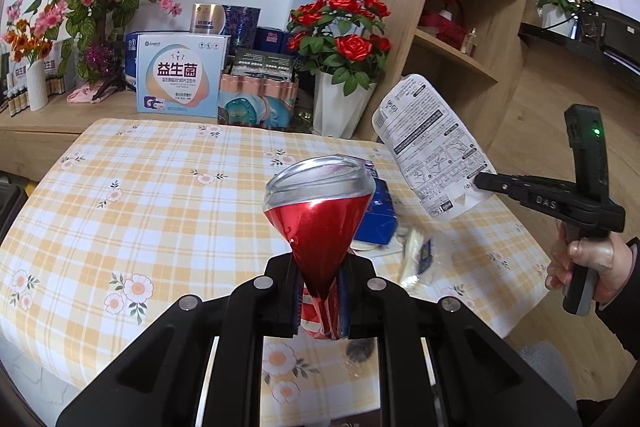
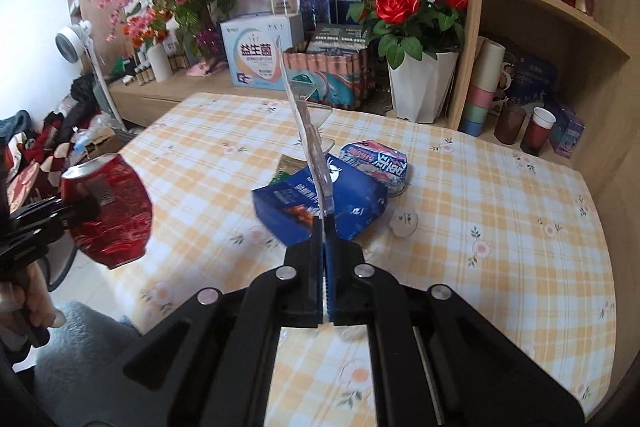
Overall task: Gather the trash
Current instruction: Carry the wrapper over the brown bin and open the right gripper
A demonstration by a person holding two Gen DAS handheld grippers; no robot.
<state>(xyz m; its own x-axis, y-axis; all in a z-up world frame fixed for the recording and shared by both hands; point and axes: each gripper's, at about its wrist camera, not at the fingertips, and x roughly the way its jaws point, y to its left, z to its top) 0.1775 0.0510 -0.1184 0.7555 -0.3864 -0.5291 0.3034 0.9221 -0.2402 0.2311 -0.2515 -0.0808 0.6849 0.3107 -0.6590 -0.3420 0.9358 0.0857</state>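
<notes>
So, two pieces of trash are up off the table (image 2: 500, 187) and no bin is in sight. On the left, the left gripper (image 1: 320, 287) clamps the crushed red can (image 1: 318, 223), tilted downward above the table's near edge. To its right, a blue box (image 2: 320, 203), a crumpled wrapper (image 2: 376, 163) and a small white lid (image 2: 404, 221) lie at the table's middle, uncollected. Farther right, the right gripper (image 2: 324, 251) pinches a printed plastic package (image 1: 430, 147) flat between closed fingers, raised above that box, hand (image 1: 580, 263) wrapped round the handle.
</notes>
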